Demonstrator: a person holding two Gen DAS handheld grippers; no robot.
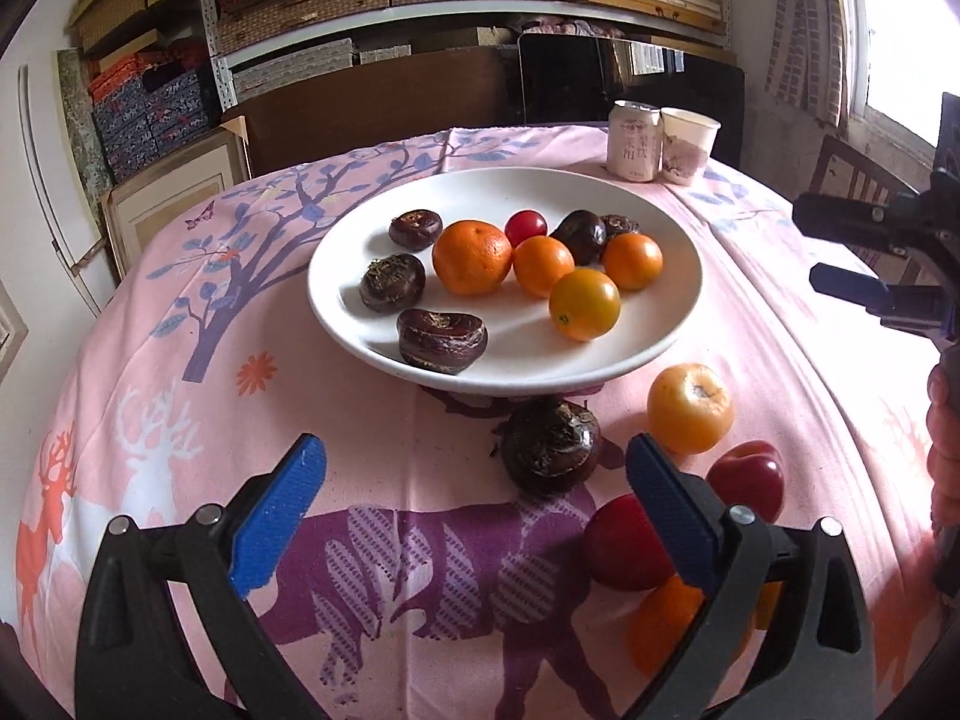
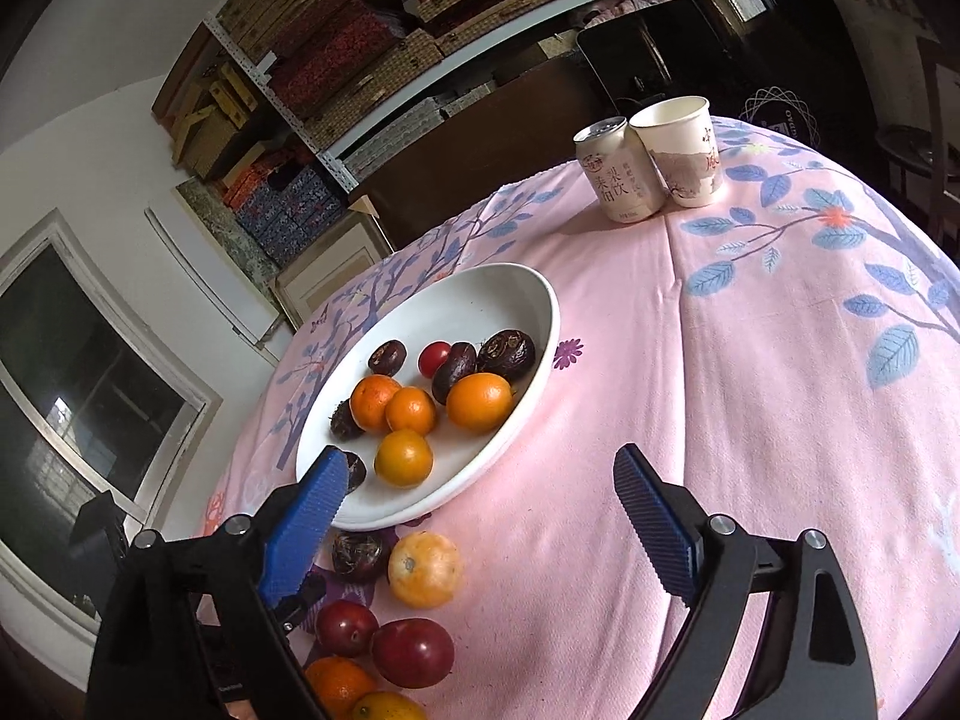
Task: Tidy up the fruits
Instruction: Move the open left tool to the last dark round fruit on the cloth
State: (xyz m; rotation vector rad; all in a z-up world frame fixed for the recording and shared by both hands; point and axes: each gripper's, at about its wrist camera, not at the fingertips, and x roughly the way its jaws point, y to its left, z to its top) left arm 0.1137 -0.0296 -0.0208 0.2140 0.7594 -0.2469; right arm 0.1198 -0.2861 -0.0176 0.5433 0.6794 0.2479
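Note:
A white plate (image 1: pixel 648 354) on the pink tablecloth holds several oranges, dark water chestnuts and a small red fruit (image 1: pixel 525 227). On the cloth in front of the plate lie a water chestnut (image 1: pixel 551 447), a yellow-orange fruit (image 1: pixel 690 408), two red fruits (image 1: pixel 747 474) and an orange (image 1: pixel 663 621). My left gripper (image 1: pixel 474 516) is open and empty, just short of the loose chestnut. My right gripper (image 2: pixel 480 516) is open and empty above the cloth beside the plate (image 2: pixel 528 312); it also shows at the right edge of the left wrist view (image 1: pixel 840 249). The loose fruits show in the right wrist view near its left finger (image 2: pixel 306 525).
A drink can (image 1: pixel 633 141) and a paper cup (image 1: pixel 687 144) stand at the table's far edge. Shelves stacked with boxes fill the wall behind. A wooden chair (image 1: pixel 852 174) stands at the far right. The tablecloth (image 2: pixel 780 390) stretches right of the plate.

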